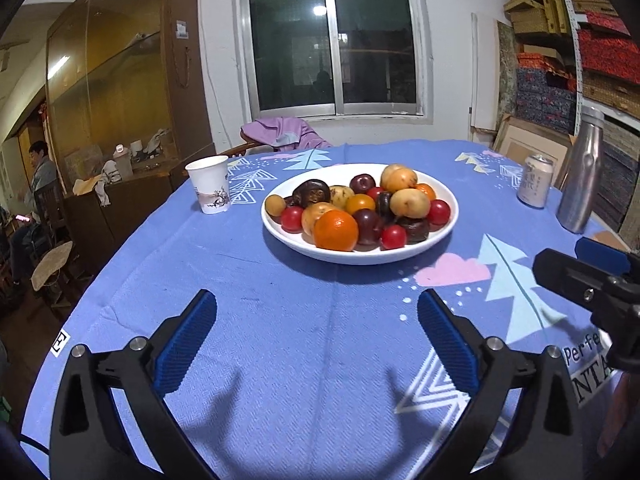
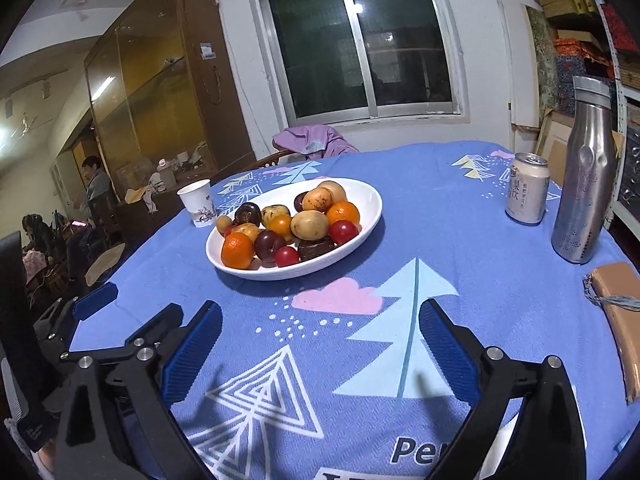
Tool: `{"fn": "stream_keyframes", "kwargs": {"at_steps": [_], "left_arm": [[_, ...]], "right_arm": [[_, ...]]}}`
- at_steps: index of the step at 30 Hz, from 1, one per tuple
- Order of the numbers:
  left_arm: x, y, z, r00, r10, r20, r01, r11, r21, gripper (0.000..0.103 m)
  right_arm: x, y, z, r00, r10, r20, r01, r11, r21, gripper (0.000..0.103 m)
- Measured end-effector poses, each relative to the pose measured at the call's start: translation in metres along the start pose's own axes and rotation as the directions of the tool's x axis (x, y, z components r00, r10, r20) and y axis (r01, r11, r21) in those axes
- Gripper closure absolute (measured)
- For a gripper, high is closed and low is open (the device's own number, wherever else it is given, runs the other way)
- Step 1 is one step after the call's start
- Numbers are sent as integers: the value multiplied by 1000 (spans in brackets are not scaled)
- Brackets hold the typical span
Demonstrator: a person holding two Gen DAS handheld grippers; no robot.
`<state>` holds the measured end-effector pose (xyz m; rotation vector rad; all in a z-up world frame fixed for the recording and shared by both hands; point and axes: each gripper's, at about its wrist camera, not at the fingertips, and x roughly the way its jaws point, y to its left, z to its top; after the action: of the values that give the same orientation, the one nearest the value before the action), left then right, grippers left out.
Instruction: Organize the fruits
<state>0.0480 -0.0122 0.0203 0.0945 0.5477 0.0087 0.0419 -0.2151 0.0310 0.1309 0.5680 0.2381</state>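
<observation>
A white plate [image 1: 448, 222] [image 2: 372, 200] sits mid-table on the blue cloth, heaped with several fruits. An orange [image 1: 335, 230] [image 2: 237, 251] lies at its near edge among red cherry tomatoes [image 1: 393, 237], dark plums [image 1: 367, 222] and yellow-brown fruits [image 1: 410, 202] [image 2: 309, 225]. My left gripper [image 1: 318, 332] hovers over bare cloth in front of the plate, open, nothing between its blue pads. My right gripper [image 2: 320, 340] hangs to the plate's right and nearer, open and empty too. The right gripper's tip [image 1: 576, 270] shows at the left view's right edge.
A paper cup [image 1: 209, 190] [image 2: 197, 203] stands left of the plate. A drink can [image 1: 535, 181] [image 2: 526, 188] and a steel bottle [image 1: 581, 172] [image 2: 583, 172] stand at the right. A tan wallet-like item [image 2: 618, 312] lies at the right edge. A chair with purple cloth [image 1: 286, 132] is behind.
</observation>
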Motion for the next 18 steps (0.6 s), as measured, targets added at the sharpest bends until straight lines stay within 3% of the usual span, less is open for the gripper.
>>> {"fn": "stream_keyframes", "kwargs": {"at_steps": [6,10,15,18], "left_arm": [[6,-9,12,1000,20,-12,-19,999,36,4],[18,-5,30,999,-22,-33,23,999,39,4],[28,2,44,999,-4,-46,6,999,35,4],[37,13,40,995,73,-67,-75,997,-29,4]], "right_arm": [[7,-1,2,998,-55,-41,54,998,-9,3],[9,9,4,990,-137,-18,135,986,-97,3],[26,20,21,990,-132,-57,121,979,-163,3],[45,30,29,983,-157,-90,137,970,-199,3]]}}
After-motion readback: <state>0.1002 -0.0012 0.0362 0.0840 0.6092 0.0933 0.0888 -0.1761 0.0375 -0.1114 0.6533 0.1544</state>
